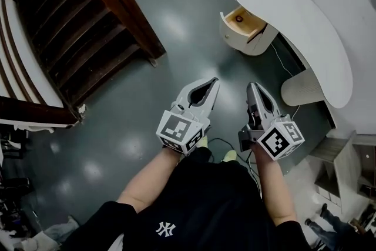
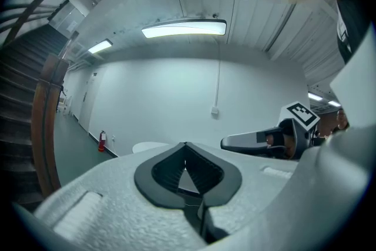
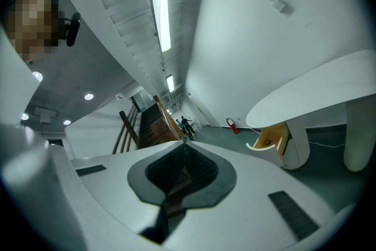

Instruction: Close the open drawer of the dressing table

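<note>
Head view puts the open drawer (image 1: 242, 20) well ahead of the left gripper (image 1: 213, 82) and right gripper (image 1: 252, 86), both closed and empty; it likely slides lightly, best pushed on its rigid curved front (image 1: 227, 31).

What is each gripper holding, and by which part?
Nothing. The left gripper and the right gripper both have their jaws together, empty; the open drawer is ahead, untouched.
</note>
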A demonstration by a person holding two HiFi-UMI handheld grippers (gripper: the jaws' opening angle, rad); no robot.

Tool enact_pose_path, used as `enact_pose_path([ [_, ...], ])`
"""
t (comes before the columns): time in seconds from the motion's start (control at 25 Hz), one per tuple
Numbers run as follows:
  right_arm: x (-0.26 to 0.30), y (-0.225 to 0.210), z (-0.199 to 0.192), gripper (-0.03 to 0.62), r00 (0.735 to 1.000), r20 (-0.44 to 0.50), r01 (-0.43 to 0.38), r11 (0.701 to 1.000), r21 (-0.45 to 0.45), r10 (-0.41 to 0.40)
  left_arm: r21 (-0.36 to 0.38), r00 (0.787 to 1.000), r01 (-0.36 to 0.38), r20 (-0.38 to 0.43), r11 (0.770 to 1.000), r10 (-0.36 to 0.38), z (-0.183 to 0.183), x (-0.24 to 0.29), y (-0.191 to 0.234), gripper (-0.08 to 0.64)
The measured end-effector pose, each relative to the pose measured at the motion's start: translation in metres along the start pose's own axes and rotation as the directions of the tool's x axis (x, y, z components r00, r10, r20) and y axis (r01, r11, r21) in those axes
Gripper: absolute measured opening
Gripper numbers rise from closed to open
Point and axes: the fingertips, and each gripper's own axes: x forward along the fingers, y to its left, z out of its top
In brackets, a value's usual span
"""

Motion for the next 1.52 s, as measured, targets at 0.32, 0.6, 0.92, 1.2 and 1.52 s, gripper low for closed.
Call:
enact_pose_path([
  [0.32,0.044,0.000,-0.013,0.015,0.998,-0.003,0.070,0.998,-0.007,-0.070,-0.033,0.999,0.032,-0.011,0.999,-0.032,-0.002,0.007,0.055,0.009],
  [0.6,0.069,-0.011,-0.013,0.015,0.996,-0.012,0.092,0.996,0.000,-0.092,-0.048,0.997,0.069,-0.026,0.996,-0.070,-0.009,0.031,0.063,0.009],
  [0.92,0.120,-0.049,-0.012,0.015,0.997,-0.053,0.063,0.998,0.023,-0.061,-0.036,0.997,0.059,-0.050,0.998,-0.061,-0.020,0.081,0.089,0.009],
  [1.2,0.176,-0.099,0.000,0.015,0.992,-0.124,0.045,0.997,0.060,-0.037,-0.029,0.997,0.009,-0.080,1.000,-0.011,-0.025,0.142,0.124,0.009],
  [1.52,0.237,-0.154,0.025,0.015,0.987,-0.161,-0.005,0.998,0.059,0.014,0.000,0.994,-0.073,-0.075,0.997,0.073,-0.018,0.209,0.168,0.009],
])
